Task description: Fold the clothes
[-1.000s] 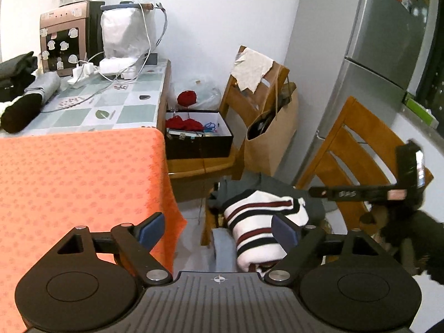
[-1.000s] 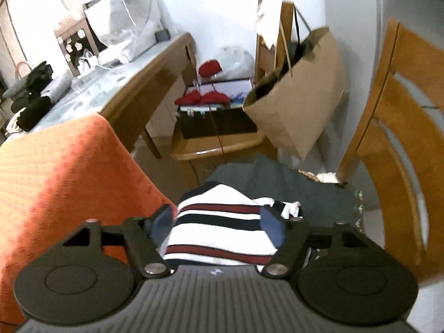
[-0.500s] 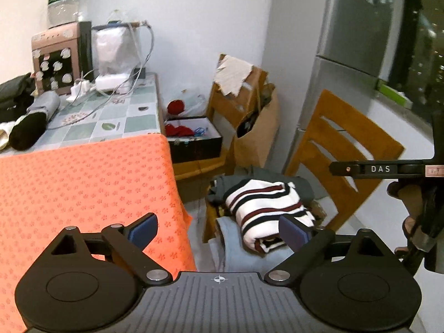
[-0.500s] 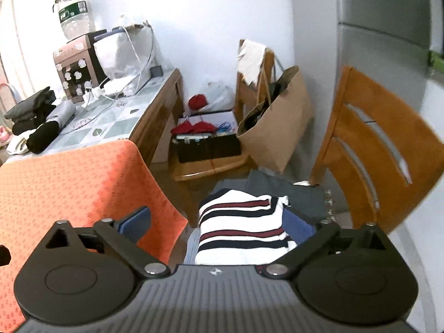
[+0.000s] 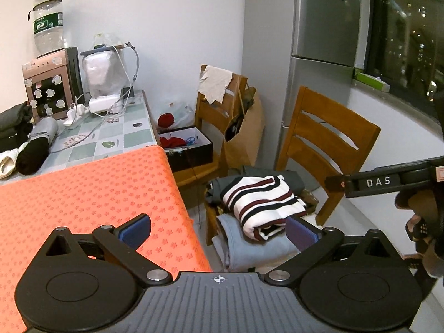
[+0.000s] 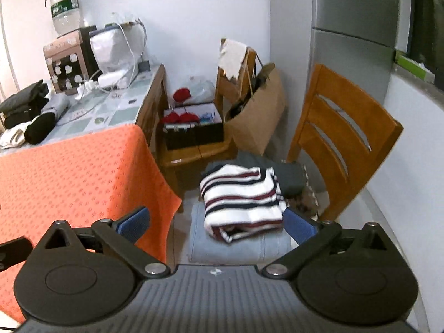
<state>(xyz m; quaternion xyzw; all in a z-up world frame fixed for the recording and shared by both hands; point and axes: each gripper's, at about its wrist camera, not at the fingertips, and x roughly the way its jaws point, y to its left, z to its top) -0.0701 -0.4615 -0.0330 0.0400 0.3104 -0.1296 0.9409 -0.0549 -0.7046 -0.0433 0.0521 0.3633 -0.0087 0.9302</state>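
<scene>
A folded striped sweater (image 5: 260,199) in white, maroon and navy lies on top of a clothes pile on a wooden chair (image 5: 327,144). Under it are a light blue garment (image 5: 247,247) and a dark grey one (image 5: 291,176). The sweater (image 6: 241,197) and blue garment (image 6: 236,245) also show in the right wrist view. My left gripper (image 5: 217,230) is open and empty, held above the gap between the table and the chair. My right gripper (image 6: 216,223) is open and empty, above the pile. Its body (image 5: 388,180) shows at the right of the left wrist view.
An orange cloth (image 5: 88,194) covers the near table end. Rolled dark clothes (image 5: 33,149), a water dispenser (image 5: 50,83) and cables sit further back. A second chair holds a black box (image 5: 191,147) and a paper bag (image 5: 244,130). A fridge (image 5: 324,41) stands behind.
Both grippers have pulled up and back from the chair pile, so the sweater looks smaller and farther. Both grippers stay open and empty.
</scene>
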